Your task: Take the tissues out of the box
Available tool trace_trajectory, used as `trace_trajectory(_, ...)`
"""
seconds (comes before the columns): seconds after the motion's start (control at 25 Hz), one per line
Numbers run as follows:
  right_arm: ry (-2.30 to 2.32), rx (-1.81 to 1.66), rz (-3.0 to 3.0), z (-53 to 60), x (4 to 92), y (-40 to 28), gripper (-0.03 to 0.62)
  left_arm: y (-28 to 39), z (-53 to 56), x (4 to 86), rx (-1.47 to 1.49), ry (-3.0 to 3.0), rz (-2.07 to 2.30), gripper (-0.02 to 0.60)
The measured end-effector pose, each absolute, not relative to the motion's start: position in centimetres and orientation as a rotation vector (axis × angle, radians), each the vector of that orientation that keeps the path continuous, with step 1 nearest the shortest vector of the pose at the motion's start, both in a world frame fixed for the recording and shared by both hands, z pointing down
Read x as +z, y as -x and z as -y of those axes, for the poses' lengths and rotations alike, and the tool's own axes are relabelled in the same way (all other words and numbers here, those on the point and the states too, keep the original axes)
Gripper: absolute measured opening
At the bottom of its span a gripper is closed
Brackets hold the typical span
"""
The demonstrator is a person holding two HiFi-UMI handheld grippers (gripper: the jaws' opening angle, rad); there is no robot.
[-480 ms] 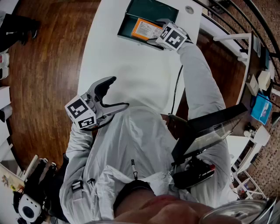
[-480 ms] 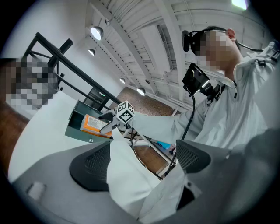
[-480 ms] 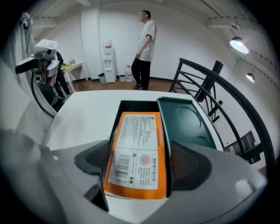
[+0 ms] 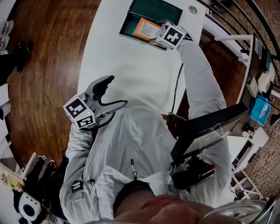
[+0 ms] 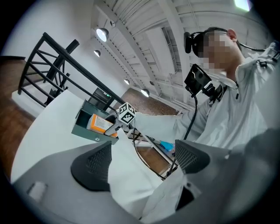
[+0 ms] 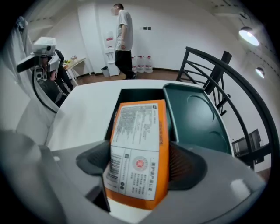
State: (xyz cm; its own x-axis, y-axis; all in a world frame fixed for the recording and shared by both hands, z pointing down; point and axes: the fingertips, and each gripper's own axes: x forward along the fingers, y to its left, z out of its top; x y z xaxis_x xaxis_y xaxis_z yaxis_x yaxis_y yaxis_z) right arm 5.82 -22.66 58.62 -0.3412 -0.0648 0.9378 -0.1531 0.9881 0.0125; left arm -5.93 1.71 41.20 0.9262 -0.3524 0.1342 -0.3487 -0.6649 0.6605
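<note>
White surface (image 4: 131, 65), green box (image 4: 131, 22) — right tongs (image 6: 141, 164) pinch the orange tissue pack (image 6: 138, 131), which may slip back in if squeezed too softly; left tongs (image 5: 142, 161) gape, nothing inside.

Dark wood floor (image 4: 48, 65) under a rounded white table (image 4: 131, 74) — black railing (image 6: 217, 72) behind, white walls (image 6: 175, 26), lit ceiling lamps (image 5: 102, 33).

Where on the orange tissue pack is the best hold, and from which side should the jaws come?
Its near end, clamped across the narrow width from above the green box: the pack is long and flat, with parallel long edges. The right gripper is shut on it this way.
</note>
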Motion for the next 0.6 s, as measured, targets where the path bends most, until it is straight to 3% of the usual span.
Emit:
trace_trajectory(0.28, -0.144, 0.046, 1.901, 22.5, 57.3, -5.8, 0.356, 6.1, -1.6, 41.3, 0.017, -2.379, 0.49, 0.462)
trace_trajectory(0.6, -0.142, -0.039, 1.938, 22.4, 51.8, -5.5, 0.348, 7.1, 4.1, 38.6, 0.174, -2.643, 0.509, 0.462)
